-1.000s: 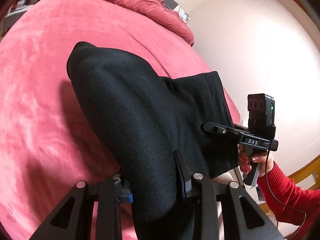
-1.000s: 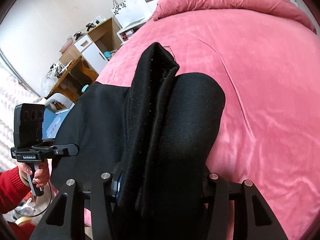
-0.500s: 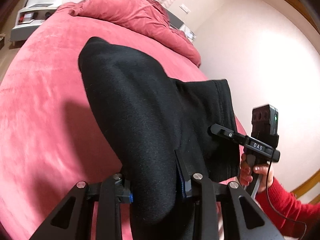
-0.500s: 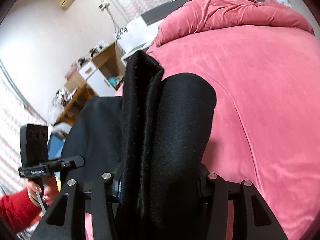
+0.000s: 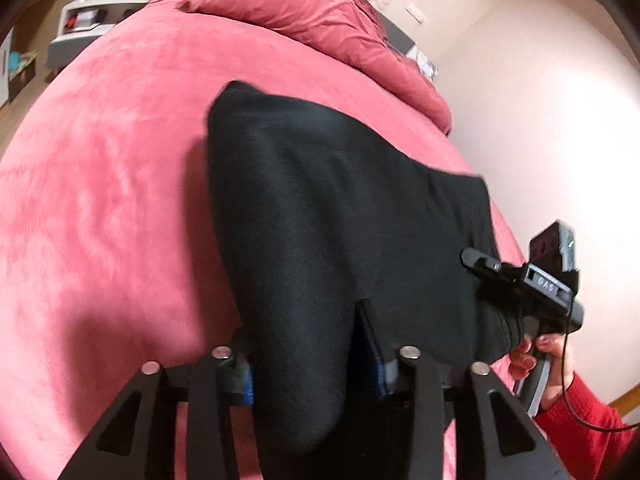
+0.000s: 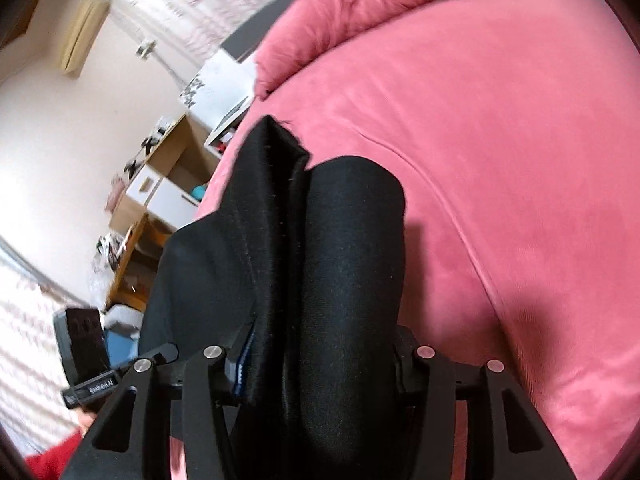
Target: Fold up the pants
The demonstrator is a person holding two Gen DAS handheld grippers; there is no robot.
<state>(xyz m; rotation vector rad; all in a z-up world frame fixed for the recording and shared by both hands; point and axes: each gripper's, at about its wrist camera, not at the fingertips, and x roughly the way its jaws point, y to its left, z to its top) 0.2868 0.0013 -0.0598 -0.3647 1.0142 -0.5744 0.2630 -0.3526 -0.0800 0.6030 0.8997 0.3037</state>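
The black pants (image 5: 340,232) hang bunched between both grippers, lifted above the pink bed (image 5: 100,200). My left gripper (image 5: 316,364) is shut on one end of the pants; the cloth drapes over its fingers and hides the tips. My right gripper (image 6: 320,360) is shut on the other end of the pants (image 6: 332,260), which stand in thick folds between its fingers. The right gripper also shows in the left wrist view (image 5: 520,280), and the left one in the right wrist view (image 6: 100,384).
A rumpled pink duvet (image 5: 320,12) lies at the head of the bed. A wooden desk and white drawers (image 6: 160,192) stand past the bed's left side. A pale wall (image 5: 540,120) is to the right.
Both grippers have swung and tilted with the pants still held. The views now look more across the bed, and the right wrist view is rolled to the left.
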